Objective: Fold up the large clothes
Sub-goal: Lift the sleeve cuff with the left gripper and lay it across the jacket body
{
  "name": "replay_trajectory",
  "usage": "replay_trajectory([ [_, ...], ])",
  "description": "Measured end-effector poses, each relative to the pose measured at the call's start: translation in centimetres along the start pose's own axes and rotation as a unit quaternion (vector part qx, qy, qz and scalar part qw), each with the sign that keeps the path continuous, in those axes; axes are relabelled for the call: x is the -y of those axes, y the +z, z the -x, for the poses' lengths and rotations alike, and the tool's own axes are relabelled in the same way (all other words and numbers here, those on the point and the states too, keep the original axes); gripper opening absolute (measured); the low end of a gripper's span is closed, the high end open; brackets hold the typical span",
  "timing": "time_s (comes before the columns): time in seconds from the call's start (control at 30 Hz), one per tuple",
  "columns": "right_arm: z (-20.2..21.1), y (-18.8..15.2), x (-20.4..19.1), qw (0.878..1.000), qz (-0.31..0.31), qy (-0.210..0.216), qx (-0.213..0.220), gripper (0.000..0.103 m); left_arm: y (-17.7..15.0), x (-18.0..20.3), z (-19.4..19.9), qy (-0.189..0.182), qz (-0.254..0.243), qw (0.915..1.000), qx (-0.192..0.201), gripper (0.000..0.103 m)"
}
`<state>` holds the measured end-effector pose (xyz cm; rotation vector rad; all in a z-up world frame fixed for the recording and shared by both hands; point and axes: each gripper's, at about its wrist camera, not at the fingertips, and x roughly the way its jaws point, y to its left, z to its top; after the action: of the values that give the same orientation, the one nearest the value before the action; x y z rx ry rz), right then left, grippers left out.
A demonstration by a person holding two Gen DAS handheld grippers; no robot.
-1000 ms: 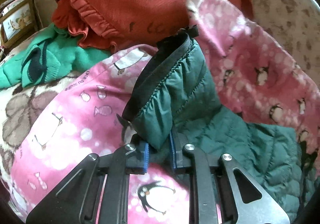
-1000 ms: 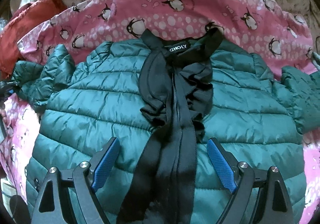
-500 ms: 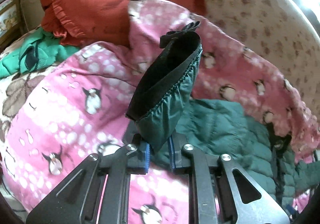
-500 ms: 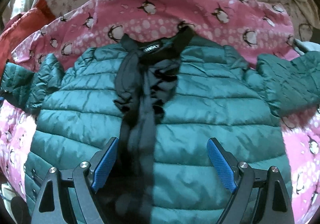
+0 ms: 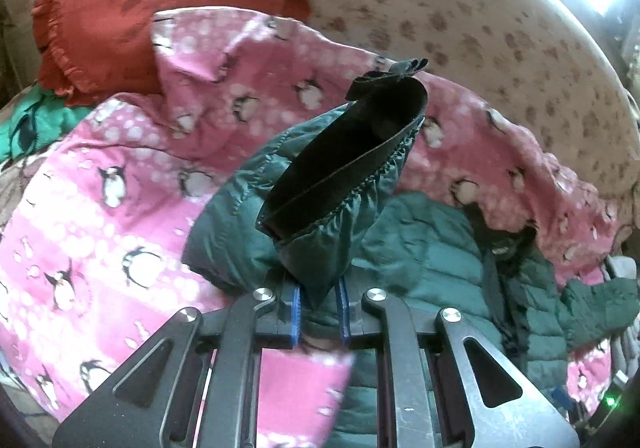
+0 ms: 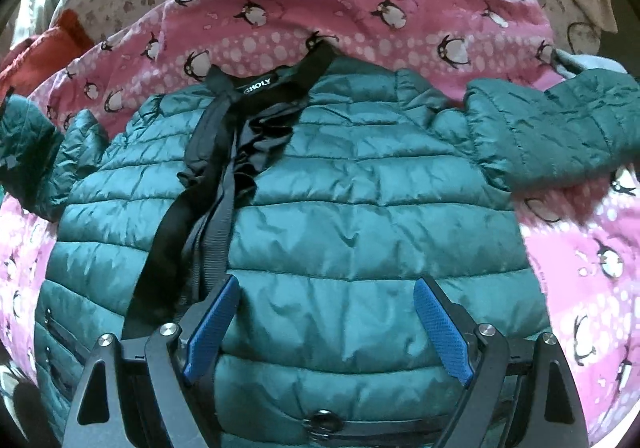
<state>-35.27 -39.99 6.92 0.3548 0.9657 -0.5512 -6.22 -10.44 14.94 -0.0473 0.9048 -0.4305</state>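
Quilted jacket [image 6: 360, 216] in teal cloth with a slight sheen, trimmed in matt black fabric — laid on soft, matt pink penguin-print fleece blanket [image 6: 360, 20]; ribbed blue pads [image 6: 440, 332] and matt black plastic arms with bright metal rivets are noted on the gripper.

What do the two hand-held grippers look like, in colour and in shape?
Both look alike. The left hand-held gripper and the right hand-held gripper have black frames with triangular cut-outs and round silver bolts. The fingers carry blue textured pads. No cables, markings or sleeves show.
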Motion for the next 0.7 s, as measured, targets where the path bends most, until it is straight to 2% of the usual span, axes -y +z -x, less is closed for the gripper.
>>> replay_trajectory([
  [0.7, -0.4, 2.1, 2.3, 1.000, -0.022, -0.016, 0.013, 0.088, -4.4, 12.1, -0.2, -0.070, -0.075, 0.9940, -0.039, 0.013],
])
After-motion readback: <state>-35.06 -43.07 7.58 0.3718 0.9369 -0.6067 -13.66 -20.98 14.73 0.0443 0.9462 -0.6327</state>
